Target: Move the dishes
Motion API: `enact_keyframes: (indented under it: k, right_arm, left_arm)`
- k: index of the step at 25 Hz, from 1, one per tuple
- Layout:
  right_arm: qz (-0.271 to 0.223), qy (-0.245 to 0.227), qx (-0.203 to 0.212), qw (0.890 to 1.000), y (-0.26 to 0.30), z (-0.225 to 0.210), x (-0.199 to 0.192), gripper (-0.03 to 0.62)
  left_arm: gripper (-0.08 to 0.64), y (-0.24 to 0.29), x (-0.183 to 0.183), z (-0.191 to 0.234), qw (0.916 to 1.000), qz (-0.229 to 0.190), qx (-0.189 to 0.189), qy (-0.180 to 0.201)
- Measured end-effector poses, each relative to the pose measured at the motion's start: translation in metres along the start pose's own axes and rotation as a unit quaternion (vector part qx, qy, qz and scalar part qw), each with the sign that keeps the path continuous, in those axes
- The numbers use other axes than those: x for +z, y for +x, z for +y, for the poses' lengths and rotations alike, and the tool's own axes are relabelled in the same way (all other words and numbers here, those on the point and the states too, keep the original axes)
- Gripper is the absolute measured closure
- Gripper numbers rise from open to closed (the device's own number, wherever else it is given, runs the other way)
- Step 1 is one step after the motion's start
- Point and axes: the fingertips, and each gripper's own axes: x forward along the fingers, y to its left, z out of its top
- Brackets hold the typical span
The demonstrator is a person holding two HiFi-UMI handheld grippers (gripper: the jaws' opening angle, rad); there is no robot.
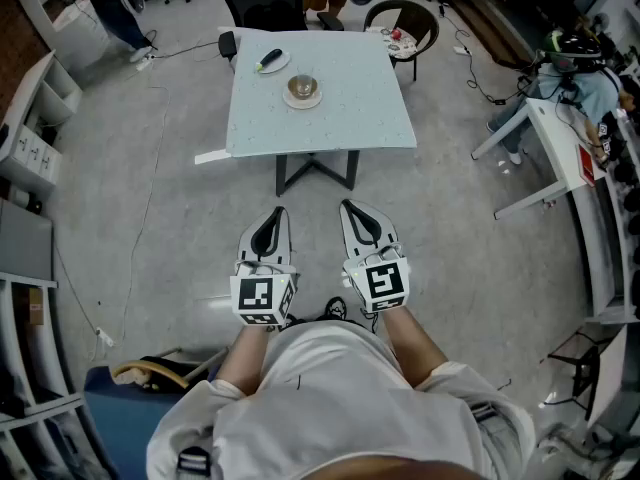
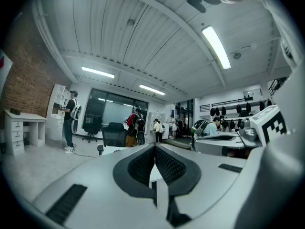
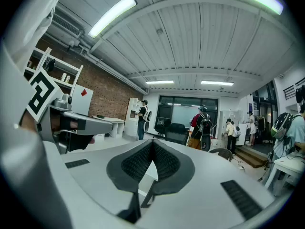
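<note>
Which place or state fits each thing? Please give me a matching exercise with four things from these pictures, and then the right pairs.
Things:
1. bowl
2. small plate with a dark object on it
3. chair
4. right gripper

Places or states:
A. on the floor, beyond the far right corner of the table
B. jaws shut with nothing between them, short of the table
C. on the table, nearest its far left corner
D. on a saucer, nearer the table's middle than the small plate

Pairs: 1-D, 2-C, 3-A, 4-B
</note>
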Motion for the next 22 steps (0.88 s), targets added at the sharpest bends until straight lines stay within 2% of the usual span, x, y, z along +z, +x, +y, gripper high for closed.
enact_keyframes:
  k: [5, 14, 22]
  right_arm:
    - [0.000, 0.003, 0.003, 1.000, 0.000, -0.005, -0.007, 0.595]
    - [0.013, 0.028, 0.000, 1.000, -0.021, -0.003, -0.031, 0.594]
    - [0.026, 0.042, 0.011, 0.999, -0.034, -0.015, -0.049, 0.594]
  left_arm:
    - [0.540, 0.005, -0.004, -0.007, 1.0000, 0.007, -0.005, 0.003]
    - [0.540, -0.006, -0.033, -0.018, 0.9990, 0.041, -0.017, -0.008]
    - [0.540, 0.002, -0.046, -0.046, 0.9981, 0.056, -0.025, -0.011]
